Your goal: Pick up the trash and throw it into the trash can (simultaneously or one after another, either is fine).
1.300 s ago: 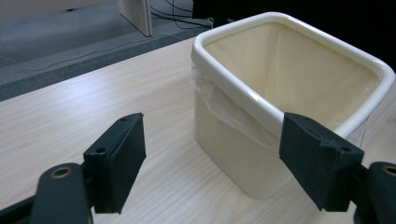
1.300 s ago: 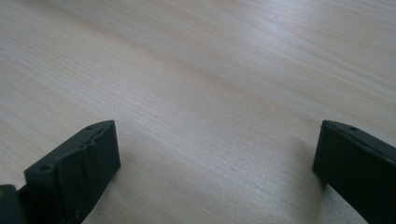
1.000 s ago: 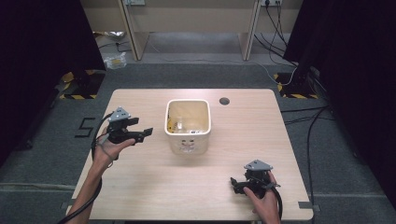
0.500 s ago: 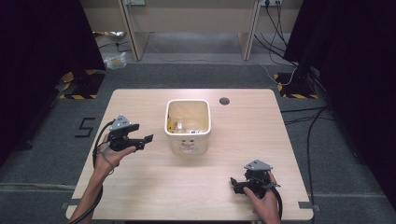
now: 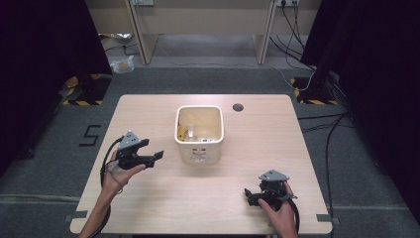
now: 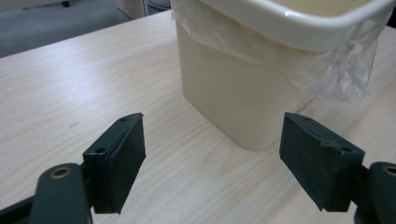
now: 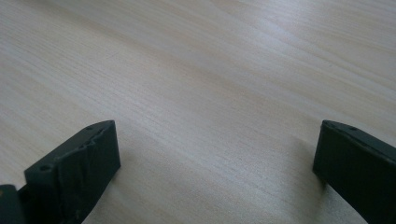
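A cream square bin (image 5: 198, 134) lined with a clear plastic bag stands in the middle of the wooden table (image 5: 148, 198); small items lie inside it. My left gripper (image 5: 157, 155) is open, a short way left of the bin and pointing at it. In the left gripper view its jaws stand wide apart with nothing between them, and the bin's wall (image 6: 233, 88) and the bag's loose edge (image 6: 345, 74) lie just ahead. My right gripper (image 5: 247, 194) rests low near the table's front right, open. In the right gripper view (image 7: 215, 172) bare wood lies between its jaws.
A round cable hole (image 5: 237, 107) sits in the table behind the bin on the right. A desk frame (image 5: 198, 29) and cables (image 5: 307, 74) stand on the floor beyond the table's far edge. Dark curtains flank both sides.
My left gripper has drawn back toward the person and down the table's left side, away from the bin. The right gripper has stayed put.
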`<state>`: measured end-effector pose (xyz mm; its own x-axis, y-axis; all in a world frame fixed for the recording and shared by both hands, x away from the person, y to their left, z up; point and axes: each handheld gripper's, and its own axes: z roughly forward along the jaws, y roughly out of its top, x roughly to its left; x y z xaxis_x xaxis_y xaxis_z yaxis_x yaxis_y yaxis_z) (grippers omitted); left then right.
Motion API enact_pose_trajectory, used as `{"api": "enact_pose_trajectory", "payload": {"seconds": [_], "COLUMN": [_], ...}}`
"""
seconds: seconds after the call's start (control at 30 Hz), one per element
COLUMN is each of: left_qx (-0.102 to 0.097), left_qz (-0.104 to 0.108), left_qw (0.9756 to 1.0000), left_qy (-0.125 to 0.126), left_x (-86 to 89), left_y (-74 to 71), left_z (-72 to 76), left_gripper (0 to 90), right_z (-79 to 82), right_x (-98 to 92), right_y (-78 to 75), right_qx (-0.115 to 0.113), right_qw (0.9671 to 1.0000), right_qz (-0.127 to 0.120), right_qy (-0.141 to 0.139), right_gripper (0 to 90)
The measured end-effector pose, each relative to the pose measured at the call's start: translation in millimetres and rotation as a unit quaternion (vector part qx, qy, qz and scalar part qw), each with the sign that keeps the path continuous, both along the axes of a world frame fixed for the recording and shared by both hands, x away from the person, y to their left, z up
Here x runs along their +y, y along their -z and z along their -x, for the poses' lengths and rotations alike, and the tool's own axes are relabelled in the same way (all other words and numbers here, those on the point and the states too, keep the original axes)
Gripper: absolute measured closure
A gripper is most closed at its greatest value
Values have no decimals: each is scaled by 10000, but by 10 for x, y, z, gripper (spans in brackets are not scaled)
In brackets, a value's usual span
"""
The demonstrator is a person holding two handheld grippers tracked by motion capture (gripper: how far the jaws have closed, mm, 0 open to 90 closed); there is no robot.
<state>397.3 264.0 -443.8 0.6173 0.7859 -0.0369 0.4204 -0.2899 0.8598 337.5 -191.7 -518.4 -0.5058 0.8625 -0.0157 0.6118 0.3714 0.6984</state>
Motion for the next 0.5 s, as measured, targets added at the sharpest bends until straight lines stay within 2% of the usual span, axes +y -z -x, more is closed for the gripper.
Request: {"api": "enact_pose_trajectory", "payload": {"seconds": [0.2, 0.5], "left_qx": [8, 153], "left_qz": [-147, -177], "left_qw": [9999, 9997], "left_qy": [38, 85], "left_x": [-10, -11], "left_y": [80, 222], "left_z": [30, 71], "left_gripper": [216, 215], "right_z": [2, 0], "right_x": [1, 0], "right_y": [-1, 0], "right_qx": [-2, -2], "right_qw": [10000, 10000], "right_qz": [3, 0], "right_qy": [2, -1], "right_gripper": [8, 8]}}
